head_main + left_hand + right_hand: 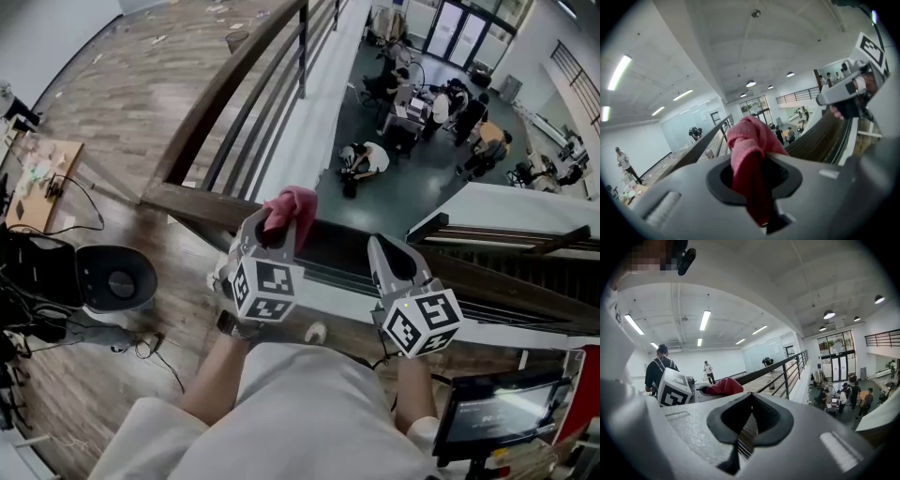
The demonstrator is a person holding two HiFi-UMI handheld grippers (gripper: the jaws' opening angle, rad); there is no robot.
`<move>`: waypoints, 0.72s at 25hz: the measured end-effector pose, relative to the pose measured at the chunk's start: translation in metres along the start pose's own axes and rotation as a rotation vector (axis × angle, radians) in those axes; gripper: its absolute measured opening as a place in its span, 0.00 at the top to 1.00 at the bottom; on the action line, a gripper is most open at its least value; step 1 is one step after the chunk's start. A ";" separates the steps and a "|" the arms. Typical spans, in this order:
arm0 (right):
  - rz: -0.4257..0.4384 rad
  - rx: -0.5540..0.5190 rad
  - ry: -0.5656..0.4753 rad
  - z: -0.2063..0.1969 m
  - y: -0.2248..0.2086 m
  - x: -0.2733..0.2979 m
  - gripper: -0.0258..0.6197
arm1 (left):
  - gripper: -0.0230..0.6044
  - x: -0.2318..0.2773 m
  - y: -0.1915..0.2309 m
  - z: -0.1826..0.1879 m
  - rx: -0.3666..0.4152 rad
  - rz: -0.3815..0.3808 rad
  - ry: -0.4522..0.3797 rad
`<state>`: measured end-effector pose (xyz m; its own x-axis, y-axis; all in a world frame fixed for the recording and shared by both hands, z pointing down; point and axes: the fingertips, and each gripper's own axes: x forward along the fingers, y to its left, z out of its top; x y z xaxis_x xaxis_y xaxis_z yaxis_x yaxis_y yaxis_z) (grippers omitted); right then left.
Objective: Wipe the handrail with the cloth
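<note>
Left gripper [756,165]: jaws clamped on pink cloth [751,140], cloth bunched above jaw tips, tail hanging down between them. Dark wooden handrail [824,137] runs right of cloth, toward right gripper [843,93] at upper right. Second rail stretch [699,146] recedes far left. Person [622,161] stands far left.

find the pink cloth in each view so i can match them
Head view: pink cloth just above centre, in the left tool.
Left gripper view: cloth centre, clamped between the jaws.
Right gripper view: cloth left of centre.
Shared landmark: the dark handrail.
</note>
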<state>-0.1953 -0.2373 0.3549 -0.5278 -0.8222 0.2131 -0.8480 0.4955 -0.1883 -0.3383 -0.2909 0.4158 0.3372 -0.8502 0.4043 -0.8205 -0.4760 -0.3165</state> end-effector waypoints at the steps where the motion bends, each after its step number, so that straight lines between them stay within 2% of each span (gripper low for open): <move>1: 0.001 0.001 0.001 0.001 -0.001 -0.001 0.96 | 0.83 0.001 -0.005 0.003 0.007 -0.009 0.000; 7: 0.012 0.012 0.004 0.002 -0.004 -0.001 0.96 | 0.83 0.002 -0.042 0.020 0.064 -0.073 -0.031; 13: 0.016 0.020 0.003 -0.001 0.000 0.001 0.96 | 0.83 -0.002 -0.068 0.027 0.075 -0.121 -0.072; 18: -0.021 0.032 -0.012 0.003 0.007 0.015 0.96 | 0.83 -0.009 -0.061 0.024 0.177 -0.114 -0.112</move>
<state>-0.2087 -0.2468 0.3538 -0.5094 -0.8355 0.2058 -0.8565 0.4694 -0.2147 -0.2798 -0.2595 0.4109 0.4803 -0.8037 0.3514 -0.6837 -0.5940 -0.4240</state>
